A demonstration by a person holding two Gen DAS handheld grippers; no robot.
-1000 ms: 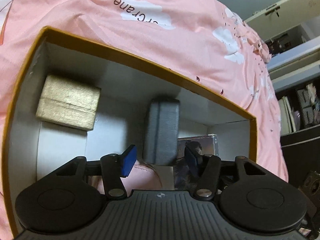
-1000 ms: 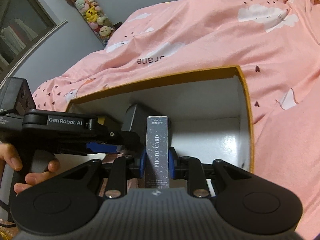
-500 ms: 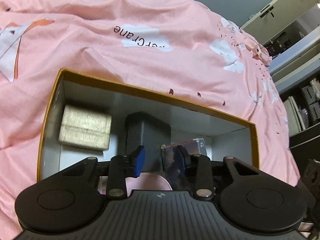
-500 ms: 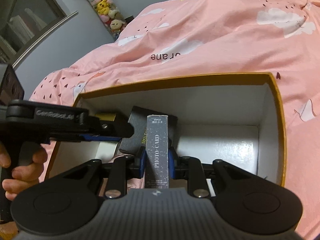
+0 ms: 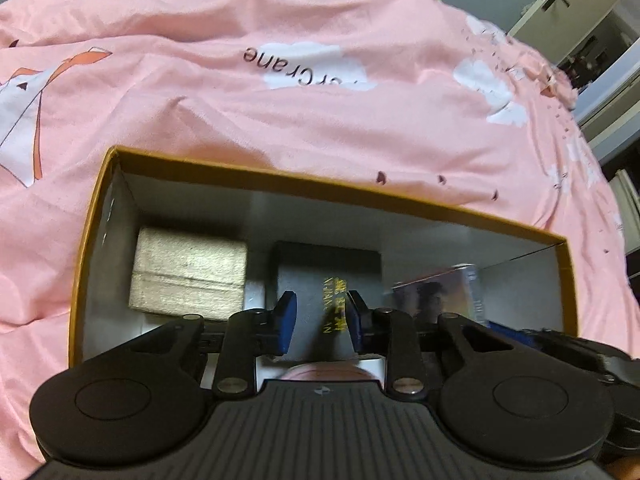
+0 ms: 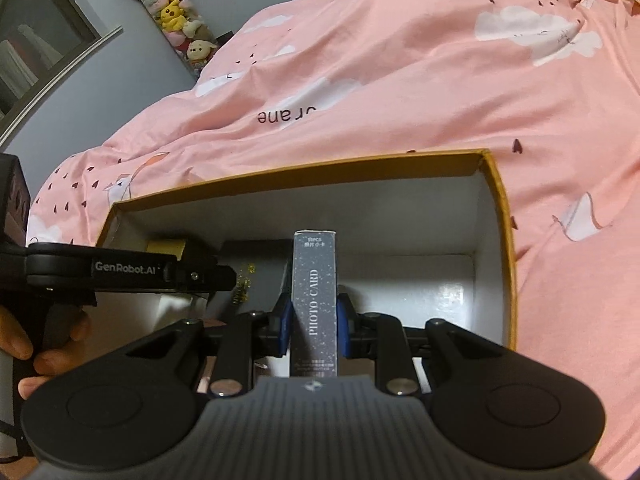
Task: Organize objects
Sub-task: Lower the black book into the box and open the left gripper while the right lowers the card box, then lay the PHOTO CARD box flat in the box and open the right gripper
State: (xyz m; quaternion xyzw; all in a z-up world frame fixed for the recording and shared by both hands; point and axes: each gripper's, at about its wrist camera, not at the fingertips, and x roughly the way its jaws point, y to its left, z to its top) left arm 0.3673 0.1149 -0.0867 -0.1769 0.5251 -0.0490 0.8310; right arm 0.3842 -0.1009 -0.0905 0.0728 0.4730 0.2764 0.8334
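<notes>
Right gripper (image 6: 314, 326) jaws clamp photo card box (image 6: 315, 300), left gripper (image 5: 320, 322) jaws closed, bare floor beside storage box (image 6: 506, 240) wall

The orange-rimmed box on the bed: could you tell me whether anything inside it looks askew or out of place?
Nothing stands out. In the box the gold box and the dark grey box sit side by side, undamaged. The photo card pack is upright in the right gripper, above the box's bare part.
</notes>
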